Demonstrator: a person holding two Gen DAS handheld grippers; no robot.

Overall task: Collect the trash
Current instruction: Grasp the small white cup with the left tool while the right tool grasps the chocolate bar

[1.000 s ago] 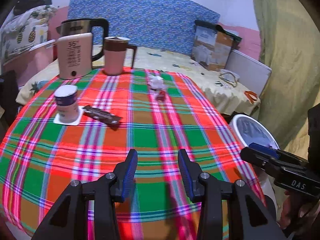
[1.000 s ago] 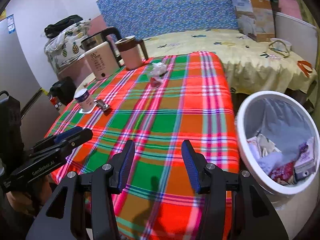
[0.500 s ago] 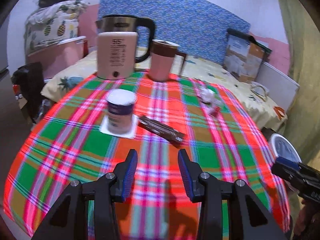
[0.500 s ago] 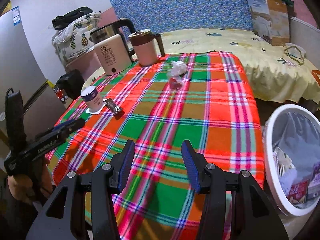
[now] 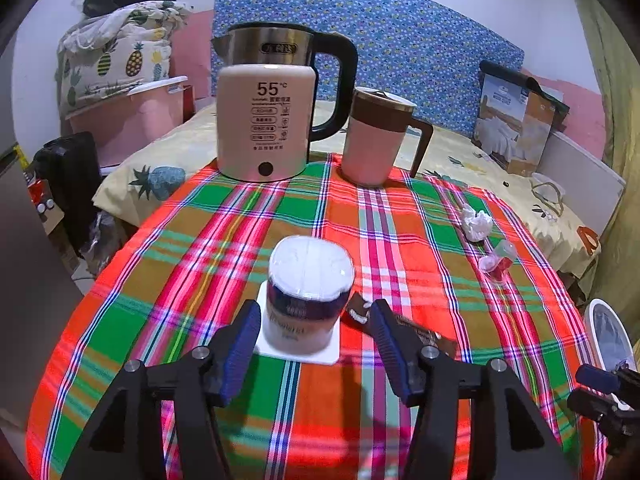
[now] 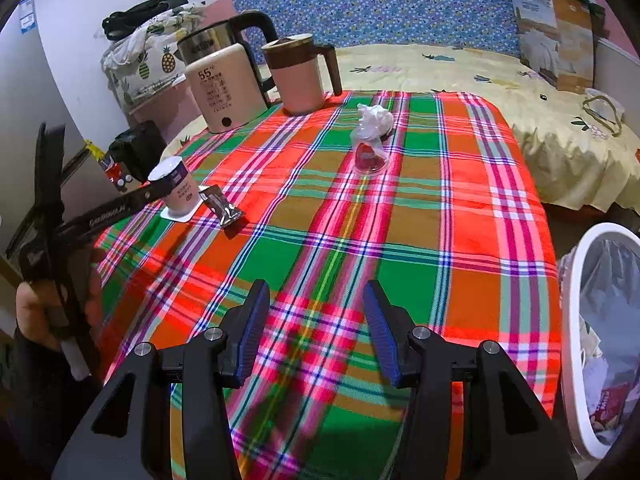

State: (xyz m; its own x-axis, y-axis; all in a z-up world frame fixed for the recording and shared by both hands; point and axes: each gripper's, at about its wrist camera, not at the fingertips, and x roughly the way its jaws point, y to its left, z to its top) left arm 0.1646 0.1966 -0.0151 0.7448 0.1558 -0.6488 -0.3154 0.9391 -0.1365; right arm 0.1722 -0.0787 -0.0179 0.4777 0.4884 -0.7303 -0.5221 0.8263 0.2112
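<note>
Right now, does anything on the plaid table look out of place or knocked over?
Yes. A small clear cup with red inside lies tipped on its side mid-table, beside a crumpled white tissue. A torn dark wrapper lies flat next to the upright yogurt cup. Nothing looks spilled on the tablecloth.

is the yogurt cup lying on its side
No, the yogurt cup stands upside down on its white lid on the tablecloth.

Two handheld black plastic grippers, the left gripper (image 5: 314,340) and right gripper (image 6: 314,330), carry ribbed blue finger pads (image 5: 240,346) and silver screws (image 6: 213,334); white lettering marks the left one's side, above a dark sleeve (image 6: 24,360).
</note>
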